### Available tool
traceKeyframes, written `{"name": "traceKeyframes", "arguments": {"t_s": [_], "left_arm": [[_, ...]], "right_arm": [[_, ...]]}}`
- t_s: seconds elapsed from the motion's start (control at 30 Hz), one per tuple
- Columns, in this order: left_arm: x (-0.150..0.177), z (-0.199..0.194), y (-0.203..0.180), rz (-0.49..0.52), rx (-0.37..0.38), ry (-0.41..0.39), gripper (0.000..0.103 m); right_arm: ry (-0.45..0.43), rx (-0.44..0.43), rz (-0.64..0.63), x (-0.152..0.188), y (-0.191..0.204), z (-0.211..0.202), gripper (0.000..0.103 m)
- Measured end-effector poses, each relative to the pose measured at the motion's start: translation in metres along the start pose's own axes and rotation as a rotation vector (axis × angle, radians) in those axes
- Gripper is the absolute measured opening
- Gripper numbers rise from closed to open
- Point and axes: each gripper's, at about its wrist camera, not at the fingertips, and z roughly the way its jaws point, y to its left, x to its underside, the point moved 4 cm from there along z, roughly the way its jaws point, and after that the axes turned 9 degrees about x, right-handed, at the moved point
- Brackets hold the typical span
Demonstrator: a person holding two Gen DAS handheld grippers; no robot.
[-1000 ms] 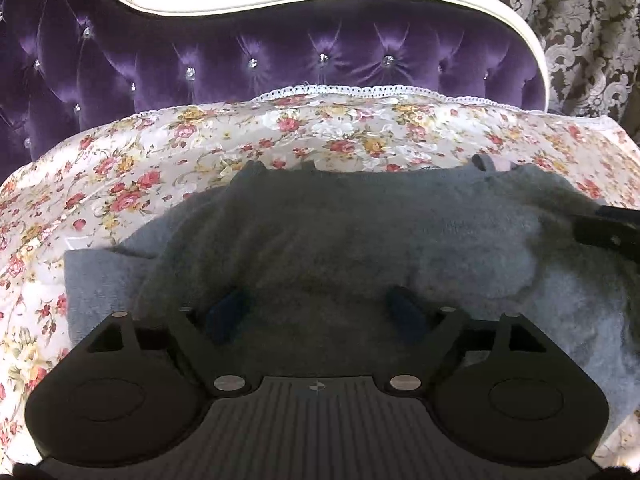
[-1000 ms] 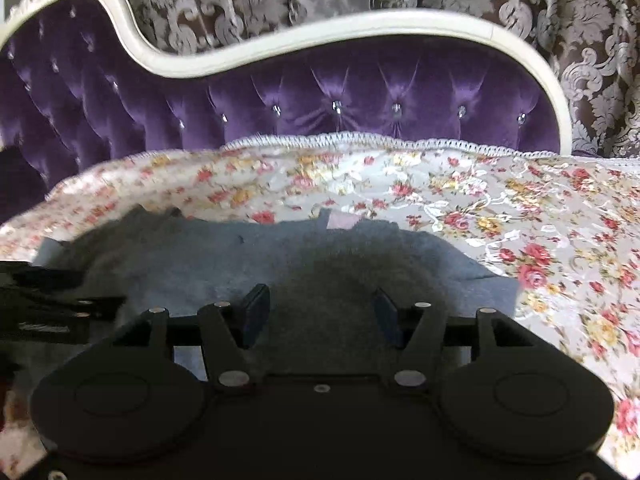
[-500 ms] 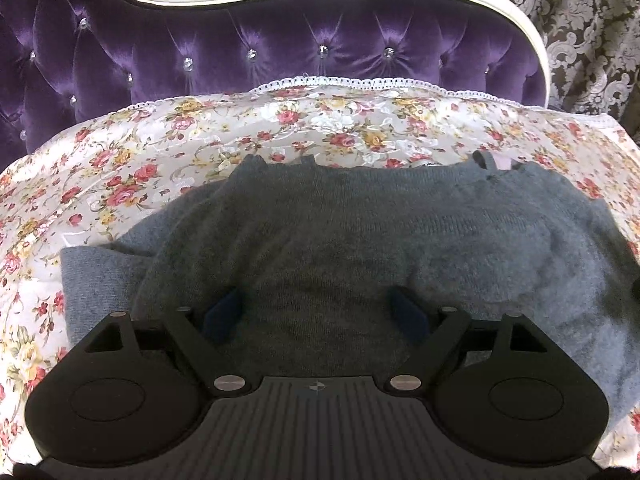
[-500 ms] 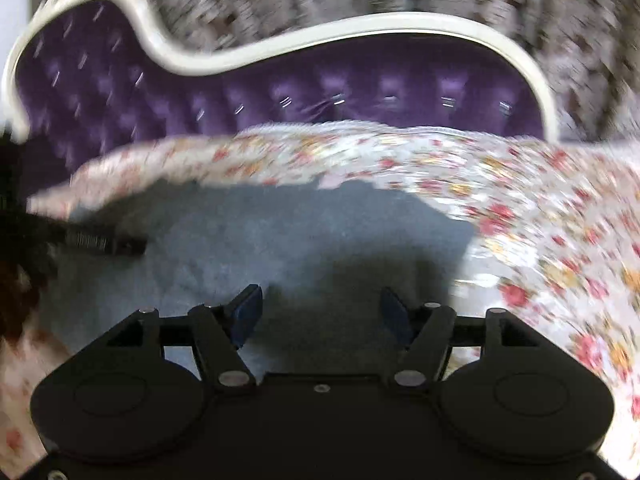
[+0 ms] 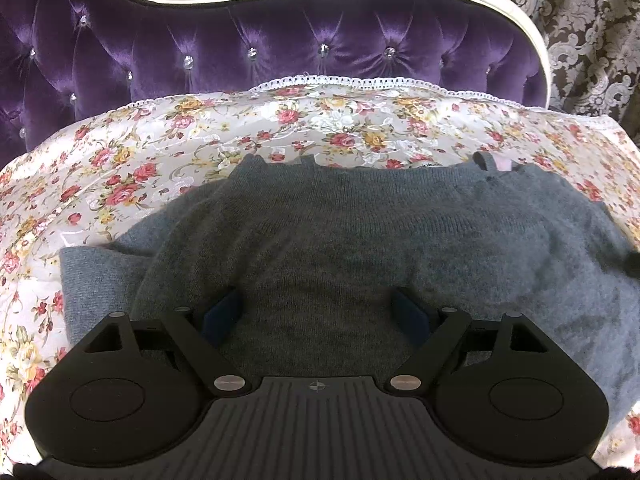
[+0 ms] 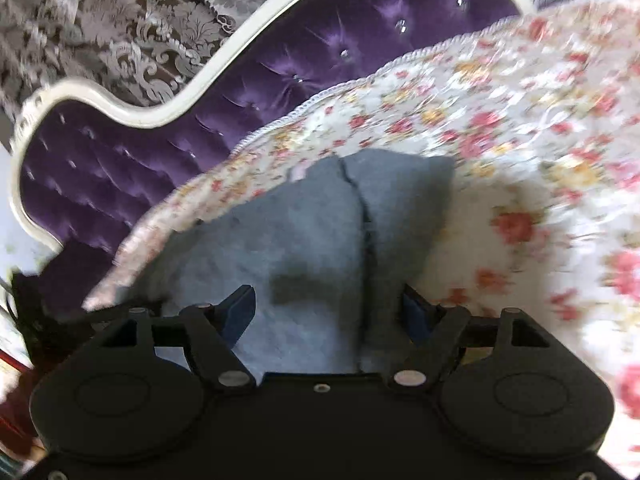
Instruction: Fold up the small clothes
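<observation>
A grey knitted sweater (image 5: pixel 360 240) lies spread on the floral bedspread (image 5: pixel 160 152), one sleeve folded out at its left. My left gripper (image 5: pixel 318 312) hovers over the sweater's near middle with its jaws wide apart; the knit runs flat below them and the blue pads (image 5: pixel 222 312) do not pinch it. In the tilted, blurred right wrist view the sweater (image 6: pixel 312 232) shows a seam or fold line down its right part. My right gripper (image 6: pixel 330 312) stands over that edge, its jaws opening, cloth beneath them but not pressed by the pads.
A purple tufted headboard (image 5: pixel 280 40) with a white frame rises behind the bed; patterned curtains (image 5: pixel 592 20) hang beyond it. Bare floral cover (image 6: pixel 540 160) stretches to the right of the sweater. A dark object (image 6: pixel 28 308) sits at the left edge of the right wrist view.
The right gripper has left the left wrist view, swung to the sweater's right side and rolled so its view tilts; its jaws have widened. The left gripper has stayed still over the sweater.
</observation>
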Motion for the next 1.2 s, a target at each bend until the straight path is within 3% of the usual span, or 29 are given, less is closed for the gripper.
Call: {"name": "traceKeyframes", "arguments": {"t_s": [0.17, 0.3, 0.5, 0.63, 0.73, 0.83, 1.0, 1.2], "left_arm": [[-0.015, -0.010, -0.002, -0.037, 0.058, 0.052, 0.078], [-0.033, -0.022, -0.012, -0.117, 0.132, 0.014, 0.078], [-0.037, 0.017, -0.039, -0.052, 0.077, 0.085, 0.078], [-0.032, 0.034, -0.053, 0.054, -0.015, 0.071, 0.084], [-0.036, 0.033, -0.050, 0.030, -0.005, 0.080, 0.083], [-0.039, 0.017, -0.046, -0.013, 0.015, 0.051, 0.073], [-0.021, -0.020, -0.056, -0.051, 0.099, -0.004, 0.073], [0.010, -0.019, -0.065, -0.052, 0.118, 0.056, 0.073]], "right_arm": [[0.006, -0.046, 0.101, -0.007, -0.007, 0.011, 0.079], [0.002, -0.032, 0.024, -0.003, -0.002, 0.010, 0.077], [-0.009, -0.009, -0.042, 0.000, 0.003, 0.008, 0.077], [0.006, -0.019, -0.044, -0.002, 0.002, 0.009, 0.077], [0.009, -0.027, -0.037, -0.002, 0.000, 0.009, 0.077], [0.006, -0.035, -0.027, -0.002, -0.001, 0.009, 0.077], [0.011, -0.052, -0.003, -0.002, -0.004, 0.008, 0.077], [0.031, -0.074, 0.027, -0.005, -0.008, 0.008, 0.077]]}}
